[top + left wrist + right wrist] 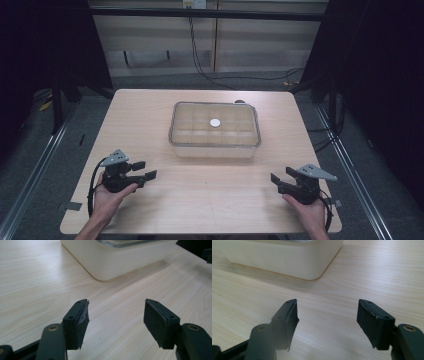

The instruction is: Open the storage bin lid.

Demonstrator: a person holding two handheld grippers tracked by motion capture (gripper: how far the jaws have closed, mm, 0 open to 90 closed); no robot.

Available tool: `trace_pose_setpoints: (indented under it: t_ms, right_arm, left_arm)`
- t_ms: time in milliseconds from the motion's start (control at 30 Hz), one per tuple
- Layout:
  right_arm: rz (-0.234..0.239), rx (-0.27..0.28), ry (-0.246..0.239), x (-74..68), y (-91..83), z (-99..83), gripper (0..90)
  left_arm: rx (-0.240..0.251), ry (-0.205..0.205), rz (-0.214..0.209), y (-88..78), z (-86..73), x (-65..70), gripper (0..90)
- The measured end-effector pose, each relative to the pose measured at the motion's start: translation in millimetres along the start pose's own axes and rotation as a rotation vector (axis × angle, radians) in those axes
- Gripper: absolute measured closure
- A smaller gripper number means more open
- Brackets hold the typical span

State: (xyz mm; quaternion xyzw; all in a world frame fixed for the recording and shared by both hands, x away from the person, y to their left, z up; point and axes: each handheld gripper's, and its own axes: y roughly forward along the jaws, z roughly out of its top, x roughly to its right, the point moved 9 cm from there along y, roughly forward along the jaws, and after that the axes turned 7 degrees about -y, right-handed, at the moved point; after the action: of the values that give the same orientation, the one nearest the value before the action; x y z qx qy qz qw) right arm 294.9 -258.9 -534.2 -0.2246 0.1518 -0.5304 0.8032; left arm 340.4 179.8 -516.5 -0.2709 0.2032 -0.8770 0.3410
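Cream box (215, 131) lies ahead of both grippers' fingers (77, 323) (apart, untouched).

A rectangular storage box (215, 131) of translucent cream plastic with rounded corners sits flat on the wooden table (150, 115), slightly beyond its centre. A clear lid is on it, divided compartments show beneath, and a small white disc (215, 122) lies at the lid's middle.
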Motion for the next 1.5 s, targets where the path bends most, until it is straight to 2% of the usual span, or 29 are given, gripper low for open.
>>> trace_pose_setpoints:
  t_ms: [100, 133, 233, 267, 300, 333, 400, 433, 500, 533, 567, 633, 667, 700, 767, 900, 933, 1000, 1033, 1100, 1200, 1433, 1500]
  right_arm:
    - [0.013, 0.014, 0.012, 1.0, -1.6, 1.9, 33.9]
    - [0.035, 0.015, 0.03, -0.2, -2.2, 3.0, 37.3]
    - [0.041, 0.015, 0.037, -1.4, -2.3, 3.2, 39.1]
    - [0.055, 0.017, 0.053, -2.5, -2.8, 4.6, 40.4]
    - [0.06, 0.013, 0.056, -3.0, -3.1, 4.8, 42.6]
    - [0.085, 0.014, 0.07, -4.7, -4.0, 5.9, 43.1]
    - [0.089, 0.02, 0.076, -4.9, -4.1, 7.0, 43.0]
    - [0.077, 0.032, 0.072, -4.9, -3.9, 9.9, 43.0]
    - [0.086, 0.035, 0.074, -6.0, -3.4, 11.2, 43.2]
    - [0.09, 0.019, 0.058, -6.9, -2.7, 10.7, 45.4]
    - [0.134, -0.026, 0.028, -13.0, 0.9, 8.0, 46.1]
    - [0.144, -0.036, 0.03, -14.6, 1.6, 7.6, 45.8]
    - [0.184, -0.04, 0.034, -19.5, 1.8, 9.2, 44.4]
    - [0.194, -0.041, 0.031, -21.2, 1.3, 10.4, 43.6]
    - [0.197, -0.032, 0.023, -23.8, -1.2, 16.2, 42.2]
    - [0.218, -0.028, 0.02, -27.3, -4.2, 22.3, 40.4]
    - [0.219, -0.026, 0.018, -27.3, -4.6, 23.8, 40.2]
    - [0.218, -0.024, 0.013, -26.4, -3.3, 29.3, 39.0]
    - [0.22, -0.022, 0.017, -26.2, -2.6, 30.7, 39.1]
    - [0.221, -0.022, 0.014, -25.7, -0.8, 33.1, 39.1]
    - [0.244, -0.017, 0.01, -26.7, 4.5, 44.1, 39.0]
    - [0.246, 0.004, 0.018, -21.1, 12.2, 66.4, 36.5]
    - [0.25, -0.008, 0.027, -19.8, 14.7, 68.7, 35.6]
  left_arm:
    - [-0.005, -0.002, 0.007, 1.0, -0.4, -1.5, 37.0]
    - [-0.003, -0.002, 0.009, 0.9, 0.0, -2.3, 36.5]
    - [0.0, -0.005, 0.017, 0.8, 0.2, -2.9, 35.1]
    - [0.004, -0.002, 0.033, 0.3, 0.7, -4.0, 34.0]
    - [0.004, -0.002, 0.033, 0.3, 0.7, -4.0, 34.3]
    - [0.007, -0.009, 0.037, 0.6, 1.2, -4.7, 34.9]
    - [0.005, -0.014, 0.03, 1.2, 1.0, -4.3, 34.9]
    - [0.007, -0.016, 0.029, 1.3, 1.5, -4.4, 35.0]
    - [0.012, -0.017, 0.03, 1.3, 2.9, -4.1, 35.0]
    - [0.012, -0.019, 0.028, 1.3, 3.6, -3.4, 35.1]
    - [0.01, -0.015, 0.028, 1.1, 4.0, -3.4, 35.5]
    - [0.02, -0.03, 0.03, 0.2, 6.1, -1.9, 41.3]
    - [0.03, -0.027, 0.055, -1.6, 8.5, -0.9, 46.0]
    - [0.03, -0.027, 0.055, -1.6, 8.5, -0.9, 45.8]
    - [0.037, -0.023, 0.033, -4.0, 12.7, 2.4, 39.6]
    - [0.042, -0.022, 0.018, -3.8, 16.3, 5.0, 35.8]
    - [0.041, -0.022, 0.001, -4.0, 18.4, 6.8, 35.8]
    - [0.04, -0.038, -0.006, -2.3, 21.8, 10.3, 34.4]
    - [0.023, -0.029, -0.003, -0.9, 21.5, 11.5, 34.7]
    - [0.02, -0.027, -0.003, 0.1, 22.1, 12.7, 34.9]
    - [0.02, -0.013, -0.02, 1.6, 31.7, 16.8, 34.6]
    - [0.014, 0.019, -0.01, 9.1, 44.0, 15.7, 35.3]
    - [0.031, 0.026, 0.004, 12.2, 49.1, 13.6, 35.4]
